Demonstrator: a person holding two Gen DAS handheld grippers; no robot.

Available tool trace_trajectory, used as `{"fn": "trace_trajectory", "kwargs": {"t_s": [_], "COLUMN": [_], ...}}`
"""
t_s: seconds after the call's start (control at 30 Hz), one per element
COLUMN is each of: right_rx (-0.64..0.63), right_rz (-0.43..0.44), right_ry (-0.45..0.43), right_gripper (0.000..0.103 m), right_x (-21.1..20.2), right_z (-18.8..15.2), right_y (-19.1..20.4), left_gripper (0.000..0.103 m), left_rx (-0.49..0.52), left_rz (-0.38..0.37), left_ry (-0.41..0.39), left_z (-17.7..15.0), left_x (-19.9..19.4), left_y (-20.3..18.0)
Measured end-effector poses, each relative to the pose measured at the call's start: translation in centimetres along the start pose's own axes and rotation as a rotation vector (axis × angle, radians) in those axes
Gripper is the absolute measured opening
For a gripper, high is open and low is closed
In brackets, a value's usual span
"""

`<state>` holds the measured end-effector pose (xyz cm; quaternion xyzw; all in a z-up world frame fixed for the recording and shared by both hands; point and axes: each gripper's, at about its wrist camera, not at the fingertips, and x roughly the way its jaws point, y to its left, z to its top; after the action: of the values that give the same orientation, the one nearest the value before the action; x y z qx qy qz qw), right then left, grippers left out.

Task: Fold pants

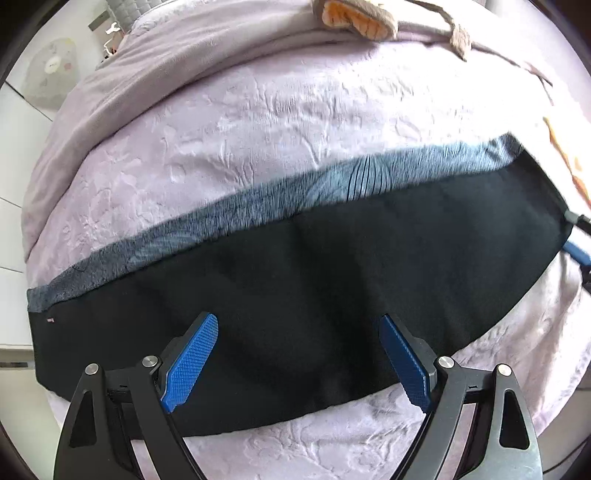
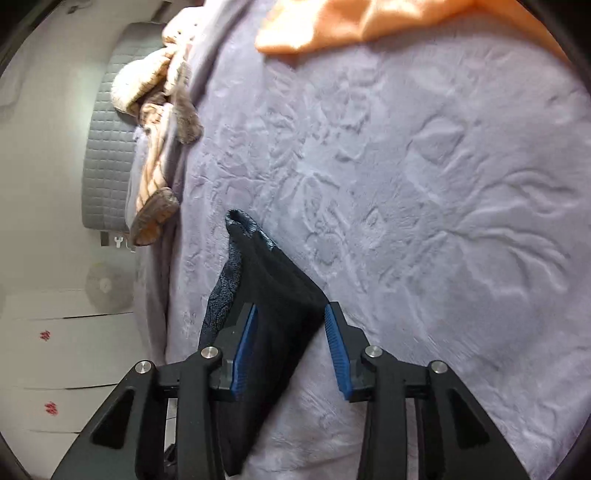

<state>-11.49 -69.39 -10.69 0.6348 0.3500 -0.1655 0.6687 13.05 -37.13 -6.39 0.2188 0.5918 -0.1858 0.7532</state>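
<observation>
Black pants (image 1: 314,280) with a grey fleece lining strip (image 1: 258,199) along their far edge lie spread across a lilac embossed bedspread (image 1: 258,122). My left gripper (image 1: 299,328) is open just above the pants' near part, its blue pads (image 1: 192,358) wide apart. In the right wrist view one end of the pants (image 2: 273,295) rises between the blue pads (image 2: 334,343) of my right gripper (image 2: 290,314). Its jaws stand open with the cloth between them. The right gripper's tip also shows at the left wrist view's right edge (image 1: 578,236).
A beige striped garment (image 2: 155,147) lies at the bed's far left edge, also in the left wrist view (image 1: 354,18). An orange cloth (image 2: 351,22) lies at the far end. A grey quilted headboard (image 2: 107,147) and white floor (image 2: 55,332) are beside the bed.
</observation>
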Motion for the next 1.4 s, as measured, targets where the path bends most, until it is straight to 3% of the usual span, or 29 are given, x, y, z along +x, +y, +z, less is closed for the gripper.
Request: {"fn": "trace_trajectory", "kwargs": {"t_s": [0.13,0.23,0.3,0.5,0.63,0.8,0.87,0.97,1.4], "right_rx": [-0.034,-0.059,-0.055,-0.126,-0.191,-0.205,-0.206,-0.198,-0.165], "right_rz": [0.031,-0.074,-0.077,-0.03,-0.016,-0.006,-0.013,-0.023,-0.041], "right_ry": [-0.008,-0.029,-0.031,0.065,0.15,0.188,0.192,0.194,0.141], "right_gripper": [0.04,0.04,0.04,0.048,0.048,0.048,0.048,0.048,0.048], "right_x": [-0.8,-1.8,-2.5,-2.3,-0.1,2.0,2.5,3.0,2.4], "right_z": [0.1,0.1,0.1,-3.0,-5.8,-6.9,-6.9,-6.6,-5.1], "right_y": [0.9,0.9,0.6,1.8,3.5,4.4,4.4,4.1,3.4], "left_gripper": [0.09,0.09,0.09,0.091,0.091,0.091,0.091,0.101,0.102], "left_rx": [-0.004,-0.001,-0.011,-0.037,-0.047,-0.045,-0.043,-0.055,-0.063], "left_rz": [0.015,0.049,0.074,0.077,0.073,0.071,0.074,0.095,0.07], "left_ry": [-0.051,-0.034,0.031,0.015,0.026,0.026,0.025,0.026,0.021], "left_z": [1.4,2.6,2.2,1.9,2.0,1.9,1.9,1.8,1.4], "left_x": [-0.2,2.8,4.9,4.8,4.8,4.8,4.7,4.9,5.8], "left_y": [0.2,0.1,0.5,0.5,0.6,0.8,0.8,1.0,1.9]}}
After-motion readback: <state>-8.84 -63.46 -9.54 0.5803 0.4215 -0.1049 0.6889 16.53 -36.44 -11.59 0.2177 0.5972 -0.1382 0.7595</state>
